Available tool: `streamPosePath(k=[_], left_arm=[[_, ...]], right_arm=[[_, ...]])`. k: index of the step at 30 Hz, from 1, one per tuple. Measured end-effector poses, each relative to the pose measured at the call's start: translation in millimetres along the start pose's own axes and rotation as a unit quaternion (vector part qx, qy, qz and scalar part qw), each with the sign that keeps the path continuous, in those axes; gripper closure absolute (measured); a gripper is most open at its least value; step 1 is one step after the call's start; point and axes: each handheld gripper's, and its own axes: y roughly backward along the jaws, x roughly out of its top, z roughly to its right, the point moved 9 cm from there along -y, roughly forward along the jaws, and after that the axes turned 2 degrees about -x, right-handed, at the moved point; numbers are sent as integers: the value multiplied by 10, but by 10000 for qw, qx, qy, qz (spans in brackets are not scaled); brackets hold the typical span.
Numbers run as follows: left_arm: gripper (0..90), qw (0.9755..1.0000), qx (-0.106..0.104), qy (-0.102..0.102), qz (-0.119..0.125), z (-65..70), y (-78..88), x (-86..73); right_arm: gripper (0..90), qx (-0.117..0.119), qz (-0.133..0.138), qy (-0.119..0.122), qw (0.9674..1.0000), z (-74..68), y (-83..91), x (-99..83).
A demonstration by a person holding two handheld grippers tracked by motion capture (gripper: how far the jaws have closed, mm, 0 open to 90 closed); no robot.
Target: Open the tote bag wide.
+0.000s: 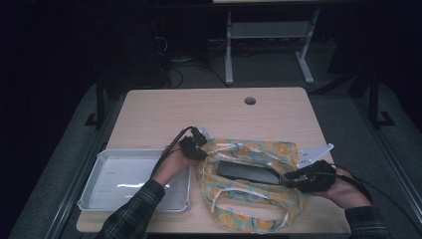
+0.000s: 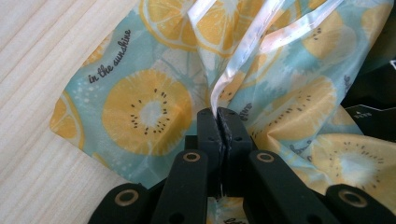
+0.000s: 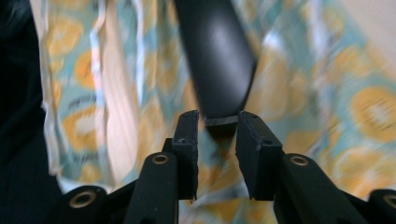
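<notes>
Dim lab or studio, lone wooden desk [image 1: 214, 112], dark curtained surround, floor cables [image 1: 171, 69], metal stand [image 1: 268, 37]

bag [image 1: 249, 196]: thin plastic, teal with orange and kiwi slice print plus "in the sunshine" lettering, lying crumpled and spread open on the worktop [image 1: 164, 112], just right of the white tray [image 1: 107, 191]
black thing [image 1: 249, 173]: flat, long, glossy, resting in the bag's opening
</notes>
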Motion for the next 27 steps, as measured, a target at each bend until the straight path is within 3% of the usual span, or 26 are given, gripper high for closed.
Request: streamPosePath(k=[4,8,17,27], left_arm=[[882,10000,-17,8,2,17,-2,3],[884,10000,-16,-19,2,18,2,4],[889,10000,-23,-33,25,29,5,12],[892,10000,-22,-63,8,43,-14,16]], right_arm=[[635,-295,100,3,9995,100,-7,132],[626,-391,-22,-8,9992,171,-108,172],[878,-619,-333,-155,9974,306,-211,87],[891,-760,-538,-374,9950,477,-383,-97]])
